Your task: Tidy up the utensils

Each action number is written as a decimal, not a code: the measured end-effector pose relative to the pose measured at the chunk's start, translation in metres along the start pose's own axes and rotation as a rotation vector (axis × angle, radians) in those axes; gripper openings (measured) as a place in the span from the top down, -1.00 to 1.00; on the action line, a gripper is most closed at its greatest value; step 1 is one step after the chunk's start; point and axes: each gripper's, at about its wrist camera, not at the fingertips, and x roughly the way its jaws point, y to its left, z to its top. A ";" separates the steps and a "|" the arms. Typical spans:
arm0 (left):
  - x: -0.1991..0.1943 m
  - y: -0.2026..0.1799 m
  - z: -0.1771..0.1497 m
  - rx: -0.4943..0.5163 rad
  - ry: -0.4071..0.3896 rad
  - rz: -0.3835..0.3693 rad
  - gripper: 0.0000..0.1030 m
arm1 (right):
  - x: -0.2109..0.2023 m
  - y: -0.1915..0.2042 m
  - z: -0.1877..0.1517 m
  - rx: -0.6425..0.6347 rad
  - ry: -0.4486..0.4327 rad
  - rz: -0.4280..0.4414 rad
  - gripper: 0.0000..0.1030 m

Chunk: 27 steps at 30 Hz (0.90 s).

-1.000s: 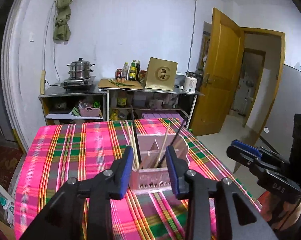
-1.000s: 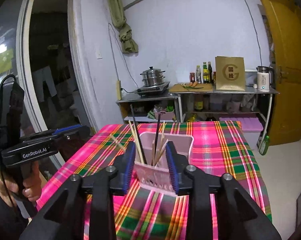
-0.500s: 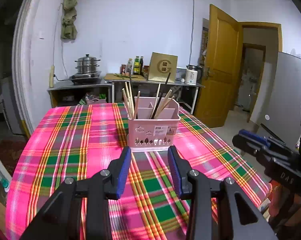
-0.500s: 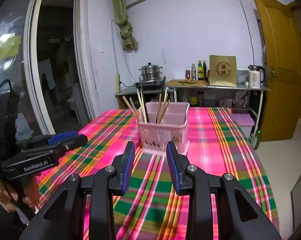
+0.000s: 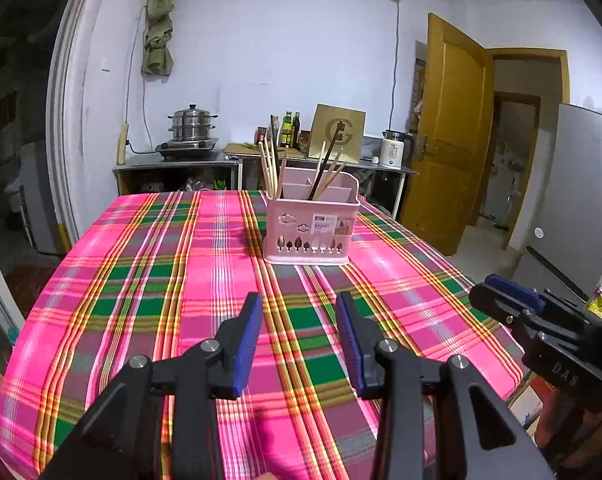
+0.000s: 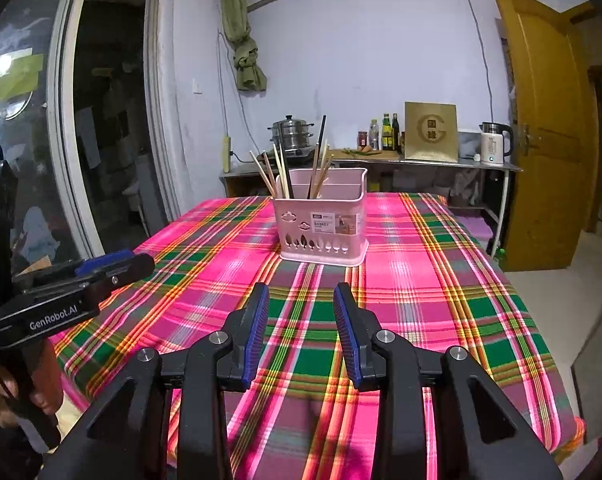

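You have pulled both claws back and down from the pink utensil basket (image 5: 312,220), which a second ago sat right between their tips and now stands well apart at twelve o'clock on the plaid desk (image 5: 149,288). The left claw (image 5: 299,340) and right claw (image 6: 301,332) are both spread and carry nothing — the chopsticks (image 5: 273,164) stand sorted inside, so the organizing looks finished.

Home kitchen: steamer pot (image 5: 191,124), kettle (image 5: 393,153), plaid-clothed table (image 5: 149,280).
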 end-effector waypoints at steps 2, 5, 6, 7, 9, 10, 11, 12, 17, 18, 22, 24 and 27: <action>-0.003 -0.001 -0.005 0.002 -0.001 0.005 0.23 | -0.003 0.000 -0.005 -0.002 -0.004 -0.006 0.33; -0.006 -0.002 -0.012 0.000 -0.003 0.002 0.23 | -0.005 0.001 -0.009 0.004 -0.004 -0.006 0.32; -0.007 -0.002 -0.013 0.001 -0.005 -0.001 0.23 | -0.005 0.000 -0.010 0.008 -0.003 -0.007 0.32; -0.007 -0.003 -0.014 0.004 -0.007 -0.002 0.23 | -0.004 -0.002 -0.011 0.010 -0.003 -0.008 0.32; -0.009 -0.004 -0.016 0.008 -0.013 -0.004 0.23 | -0.005 -0.002 -0.015 0.015 -0.004 -0.010 0.32; -0.009 -0.004 -0.017 0.010 -0.014 -0.002 0.23 | -0.005 -0.003 -0.016 0.017 -0.003 -0.009 0.32; -0.008 -0.004 -0.018 0.011 -0.011 0.000 0.23 | -0.005 -0.003 -0.017 0.018 -0.002 -0.008 0.32; -0.007 -0.004 -0.019 0.011 -0.007 0.002 0.23 | -0.005 -0.003 -0.017 0.018 0.001 -0.008 0.32; -0.004 -0.004 -0.023 0.008 0.006 0.006 0.23 | -0.004 -0.001 -0.019 0.012 0.004 -0.012 0.32; -0.004 -0.004 -0.023 0.007 0.008 0.008 0.23 | -0.005 -0.001 -0.019 0.010 0.004 -0.013 0.32; -0.004 -0.003 -0.026 0.007 0.012 0.016 0.23 | -0.004 0.000 -0.019 0.010 0.004 -0.014 0.32; -0.003 -0.004 -0.026 0.008 0.015 0.020 0.23 | -0.004 0.000 -0.020 0.011 0.007 -0.012 0.32; -0.001 -0.004 -0.026 0.008 0.019 0.022 0.23 | -0.004 0.001 -0.020 0.011 0.010 -0.010 0.32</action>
